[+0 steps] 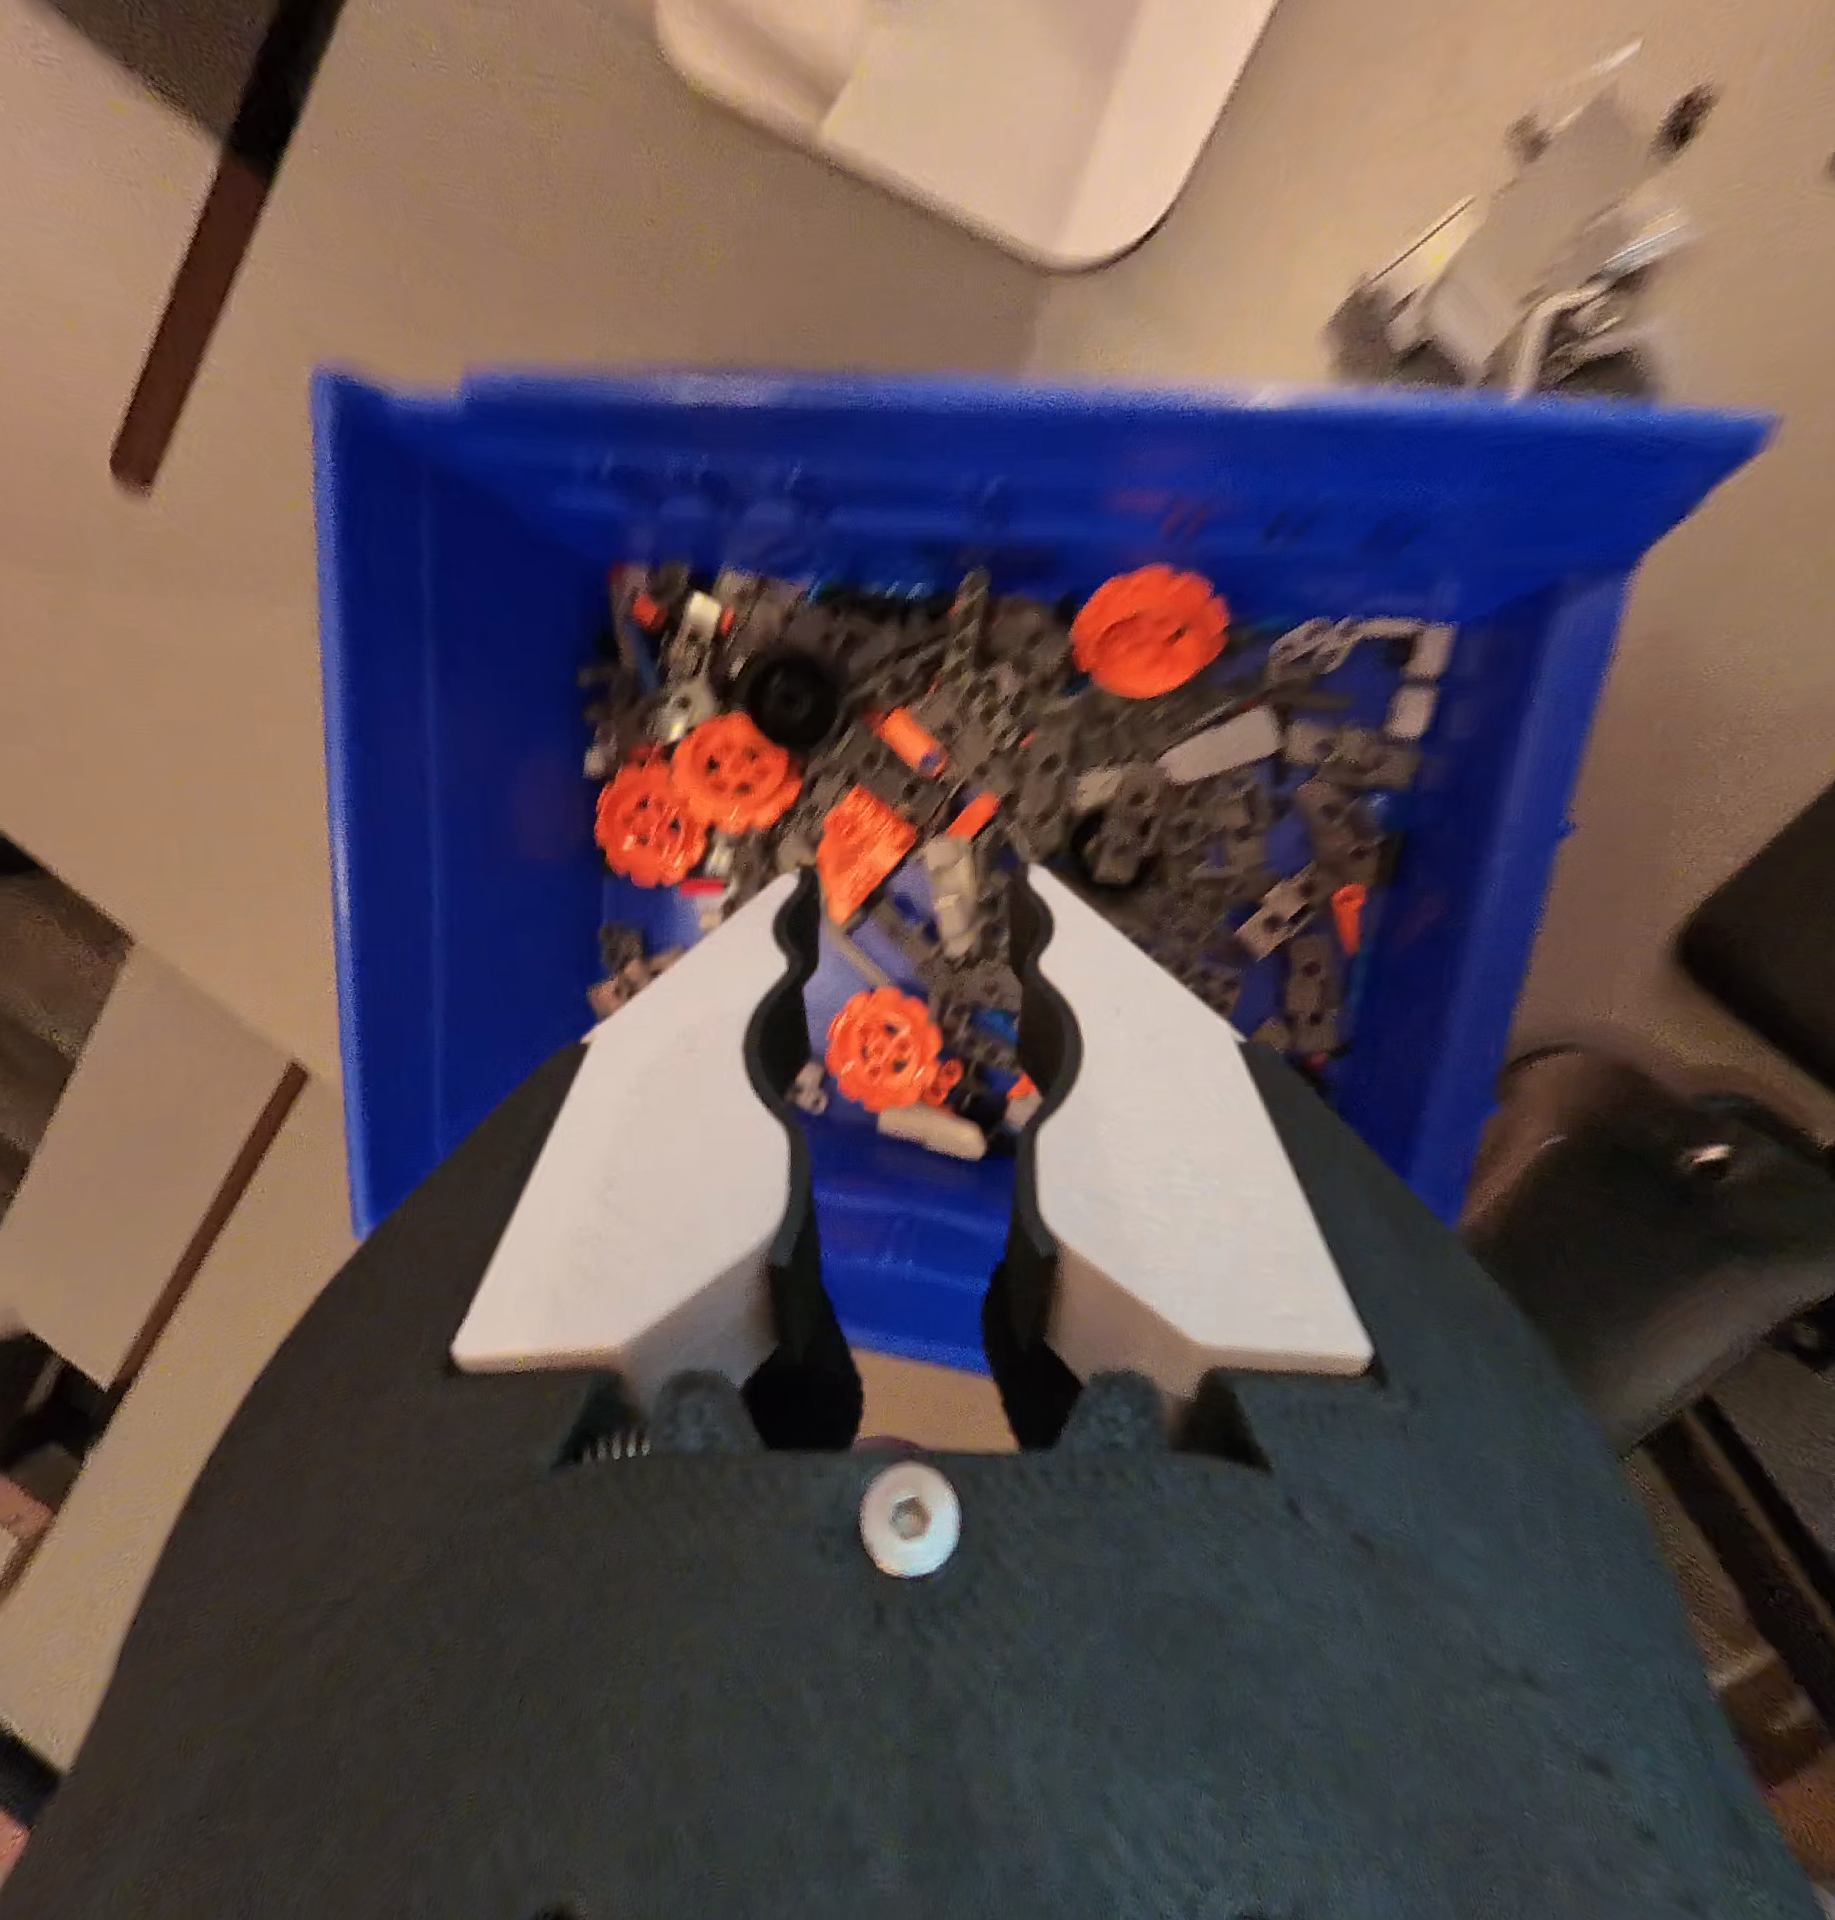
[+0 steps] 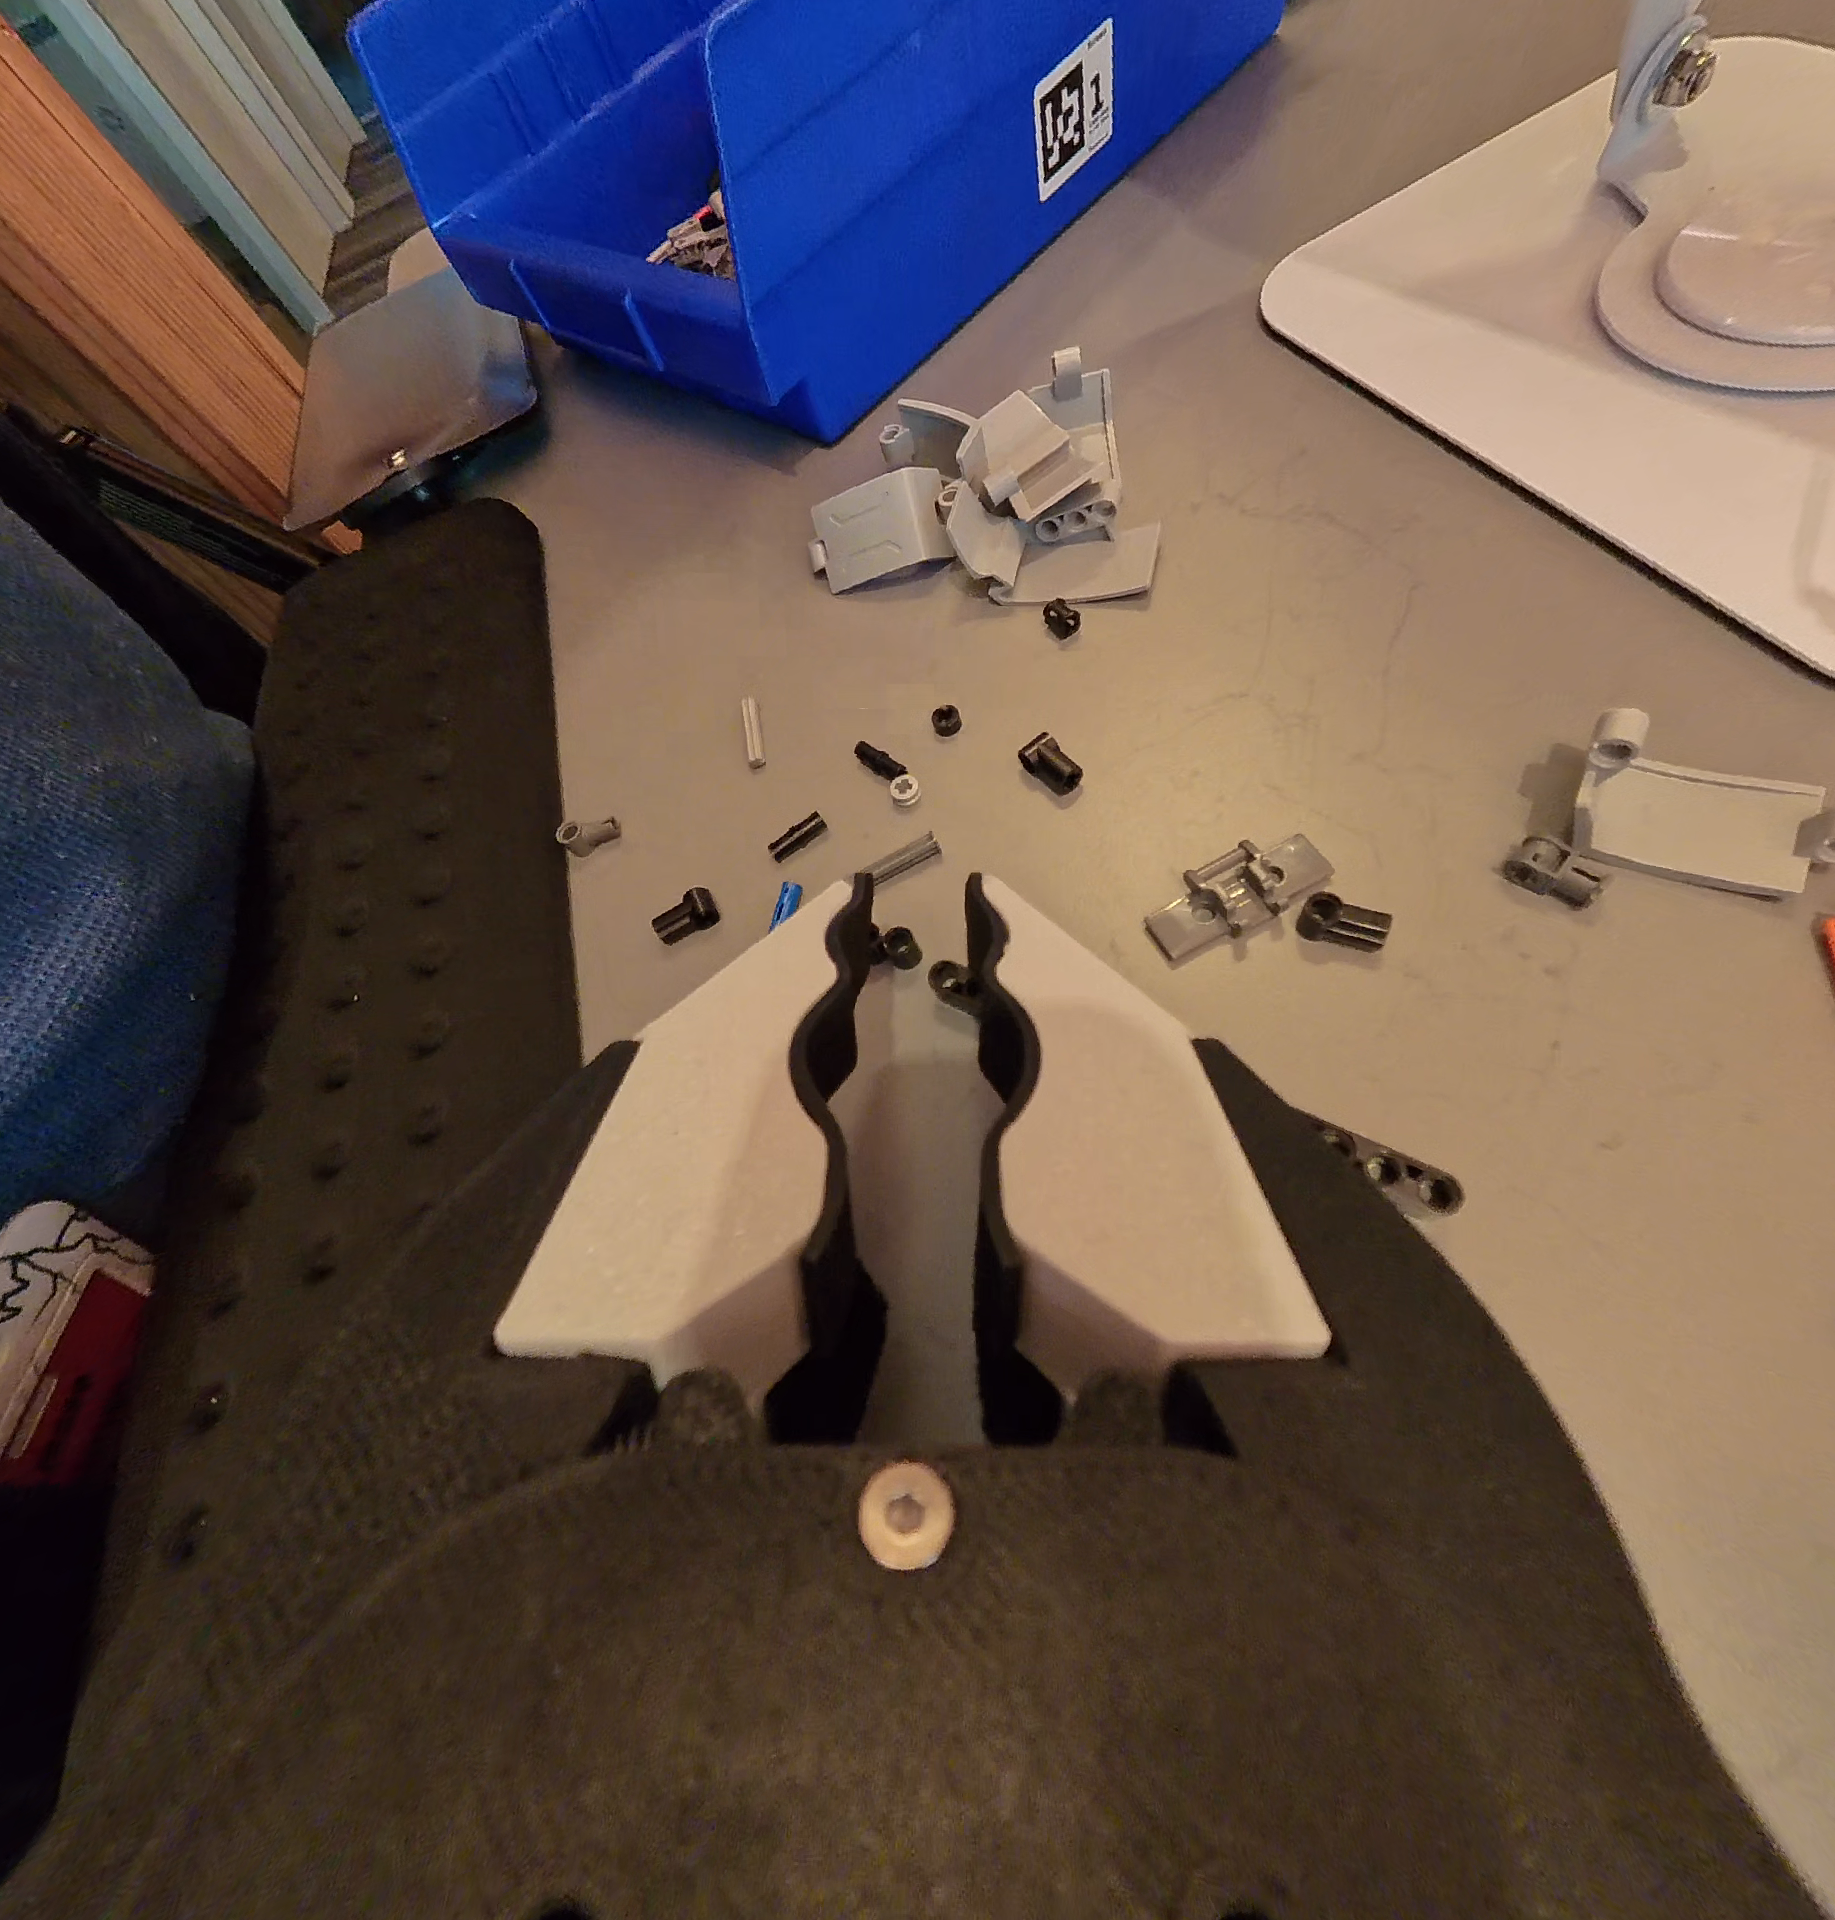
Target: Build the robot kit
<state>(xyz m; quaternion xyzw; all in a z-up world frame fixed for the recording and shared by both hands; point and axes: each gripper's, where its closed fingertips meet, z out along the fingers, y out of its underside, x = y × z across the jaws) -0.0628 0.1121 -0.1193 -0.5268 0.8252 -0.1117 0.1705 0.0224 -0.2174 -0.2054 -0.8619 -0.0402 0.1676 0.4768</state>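
Left wrist view: the left gripper (image 1: 913, 894) is hovering above a blue bin (image 1: 456, 831), its white fingers (image 1: 684, 1122) spread apart with nothing between them. The bin is lying open-topped on the tabletop (image 1: 580, 260), and the picture is blurring its contents somewhat. Inside, a heap of dark grey building pieces (image 1: 1017, 717) is filling the floor, mixed with orange toothed wheels (image 1: 736, 774), one larger orange wheel (image 1: 1150, 631) near the far wall, and a black wheel (image 1: 788, 694). One orange wheel (image 1: 882, 1047) is showing directly in the gap between the fingers. A white flat base (image 1: 996, 125) is lying beyond the bin.

Right wrist view: the right gripper (image 2: 918, 883) is hanging low over the grey tabletop (image 2: 1308, 1039), fingers (image 2: 726, 1143) parted and gripping nothing. Small black connectors (image 2: 897, 945) are lying just beside the fingertips, with further black pins (image 2: 797, 834) and a grey axle (image 2: 905, 856) scattered just ahead. A pile of light grey curved panels (image 2: 996, 499) is resting farther off, close to the blue bin (image 2: 840, 208), which is bearing a white sticker (image 2: 1074, 109) on its side wall. To the right, a grey flat link piece (image 2: 1230, 896) and a grey curved panel (image 2: 1713, 831) are lying well apart. A black studded strip (image 2: 404, 883) is running along the left edge.
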